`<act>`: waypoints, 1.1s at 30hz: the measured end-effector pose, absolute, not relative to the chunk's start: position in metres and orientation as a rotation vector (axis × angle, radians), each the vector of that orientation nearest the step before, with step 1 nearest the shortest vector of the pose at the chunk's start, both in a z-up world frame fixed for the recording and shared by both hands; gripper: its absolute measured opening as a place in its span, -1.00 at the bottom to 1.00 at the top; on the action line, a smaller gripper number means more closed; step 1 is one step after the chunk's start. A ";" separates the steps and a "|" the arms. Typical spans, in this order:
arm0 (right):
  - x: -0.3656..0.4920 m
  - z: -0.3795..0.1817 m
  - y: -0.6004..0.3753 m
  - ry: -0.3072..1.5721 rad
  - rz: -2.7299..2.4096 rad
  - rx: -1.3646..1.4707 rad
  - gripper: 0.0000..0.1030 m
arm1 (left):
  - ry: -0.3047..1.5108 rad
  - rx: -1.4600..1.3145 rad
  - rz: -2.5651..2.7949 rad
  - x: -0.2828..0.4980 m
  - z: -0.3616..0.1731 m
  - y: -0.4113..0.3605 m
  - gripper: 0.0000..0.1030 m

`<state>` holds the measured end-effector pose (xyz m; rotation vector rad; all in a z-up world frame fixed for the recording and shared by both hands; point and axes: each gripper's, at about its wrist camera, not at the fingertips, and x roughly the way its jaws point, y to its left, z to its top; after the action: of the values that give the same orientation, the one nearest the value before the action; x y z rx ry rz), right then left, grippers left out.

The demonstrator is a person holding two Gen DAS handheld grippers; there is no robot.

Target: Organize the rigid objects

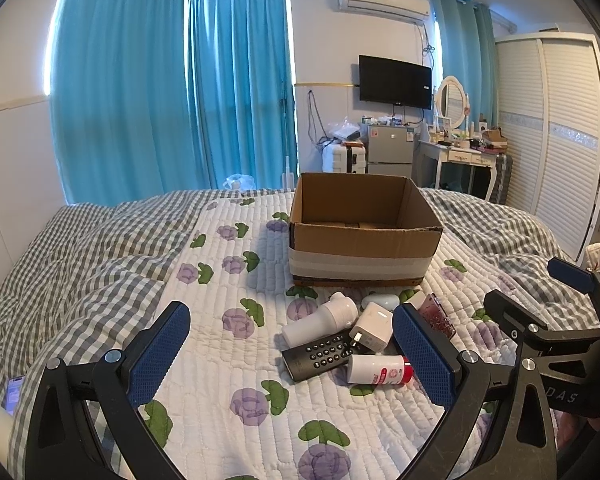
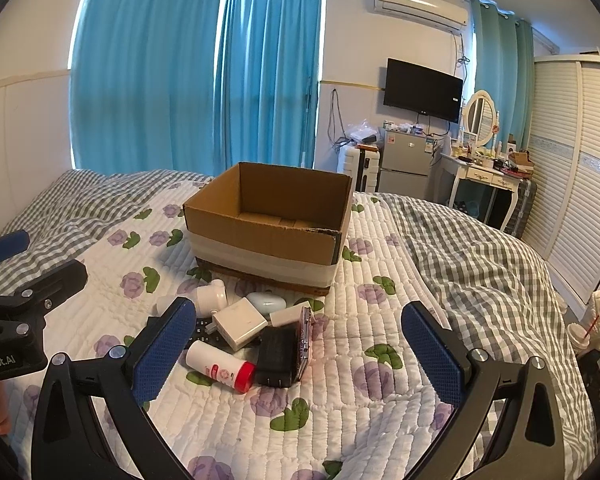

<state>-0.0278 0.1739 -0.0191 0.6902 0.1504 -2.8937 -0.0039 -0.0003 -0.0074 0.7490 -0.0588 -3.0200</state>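
Observation:
An open cardboard box [image 1: 364, 240] stands on the bed; it also shows in the right wrist view [image 2: 264, 236]. In front of it lies a pile: a white bottle [image 1: 320, 318], a black remote [image 1: 320, 354], a white charger [image 1: 374, 326], a white tube with a red cap [image 1: 380, 369] [image 2: 220, 366], a black adapter [image 2: 276, 356], a pale blue case [image 2: 266, 303] and a pink phone [image 2: 305, 338]. My left gripper [image 1: 292, 356] is open, hovering over the pile. My right gripper [image 2: 300, 354] is open, just right of the pile.
The bed has a floral quilt [image 1: 228, 360] and a grey checked duvet [image 2: 480, 280]. A phone [image 1: 14, 394] lies at the left edge. A cup with a straw [image 2: 582, 336] stands at the right. A fridge, dresser and wardrobe stand behind.

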 end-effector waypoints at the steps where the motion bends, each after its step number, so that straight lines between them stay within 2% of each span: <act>1: -0.028 -0.019 0.174 0.154 -2.892 0.693 1.00 | -0.058 0.752 -3.019 -0.004 -0.007 0.000 1.00; 16: -0.021 -0.008 0.175 0.187 -2.872 0.745 1.00 | -0.066 0.820 -2.964 -0.014 0.009 0.017 1.00; 22: -0.043 -0.016 0.195 0.251 -2.851 0.929 1.00 | -0.064 1.041 -2.936 -0.041 -0.028 0.033 1.00; 33: -0.102 -0.063 0.214 0.176 -2.732 1.193 1.00 | -0.131 1.314 -2.867 -0.081 -0.111 0.071 1.00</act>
<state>-0.1019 0.2138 -0.0631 1.1927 0.1763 -2.7319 -0.0809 0.0713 -0.1110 1.3136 -0.1313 -2.8668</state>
